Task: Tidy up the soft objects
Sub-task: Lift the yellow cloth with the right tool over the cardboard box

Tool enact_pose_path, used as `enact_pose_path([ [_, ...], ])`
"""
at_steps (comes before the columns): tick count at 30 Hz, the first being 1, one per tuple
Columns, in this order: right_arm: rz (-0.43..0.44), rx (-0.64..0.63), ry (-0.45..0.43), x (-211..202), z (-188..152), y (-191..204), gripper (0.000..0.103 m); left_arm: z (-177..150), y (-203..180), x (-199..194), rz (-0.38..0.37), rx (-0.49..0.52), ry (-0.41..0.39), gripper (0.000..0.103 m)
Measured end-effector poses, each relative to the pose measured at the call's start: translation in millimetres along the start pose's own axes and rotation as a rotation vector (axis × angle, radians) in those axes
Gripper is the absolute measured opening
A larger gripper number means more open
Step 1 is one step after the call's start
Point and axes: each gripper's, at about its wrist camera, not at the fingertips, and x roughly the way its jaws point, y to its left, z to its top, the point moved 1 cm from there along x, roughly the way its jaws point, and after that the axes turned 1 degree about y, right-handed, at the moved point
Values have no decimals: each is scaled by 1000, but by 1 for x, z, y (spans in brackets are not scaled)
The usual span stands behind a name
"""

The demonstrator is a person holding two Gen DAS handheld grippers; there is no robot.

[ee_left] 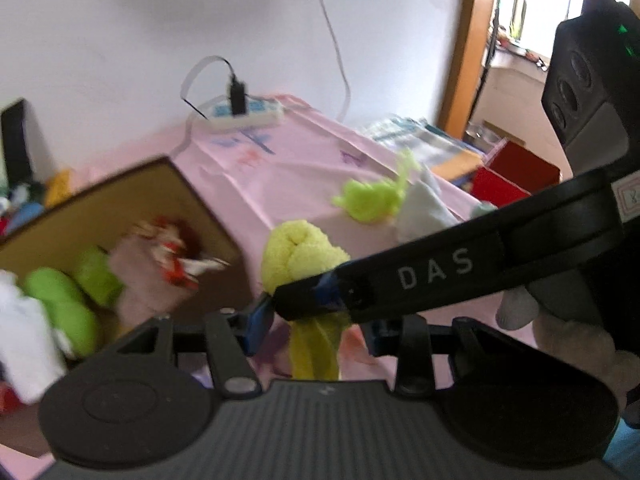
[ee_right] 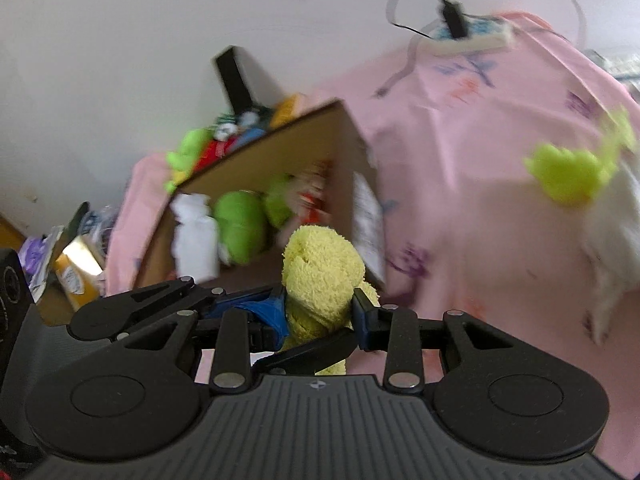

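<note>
A yellow fluffy cloth [ee_left: 300, 252] is held up above the pink tablecloth [ee_left: 280, 168]. My left gripper [ee_left: 314, 326] is shut on its lower part. My right gripper [ee_right: 320, 312] is shut on the same yellow cloth [ee_right: 320, 264], and its finger crosses the left wrist view [ee_left: 400, 280]. A cardboard box [ee_left: 132, 196] to the left holds green, white and red soft items; it also shows in the right wrist view [ee_right: 304, 132]. A lime-green soft toy [ee_left: 370, 200] and a white cloth [ee_left: 422, 208] lie on the table; they also show in the right wrist view [ee_right: 568, 176], [ee_right: 616, 232].
A white power strip [ee_left: 244, 114] with a black plug and cables sits at the table's far edge by the wall. Red boxes [ee_left: 516, 172] and papers lie beyond the table on the right. More soft toys [ee_right: 216, 144] are piled behind the box.
</note>
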Motion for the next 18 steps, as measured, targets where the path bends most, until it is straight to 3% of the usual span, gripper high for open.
enact_pose_path([
  [5,49,-55,-41,9,30,36,18,24,36,-28,39,18,-53,36],
  [11,109,-83,-128,8,96,84,18,80,82,-64,106,48,-162,36],
  [15,99,-154,-183,7,129,115,18,110,105,-81,149,58,-235,36],
  [18,61,-219,-170,18,135,122,18,114,116,-76,156,36,-236,36],
])
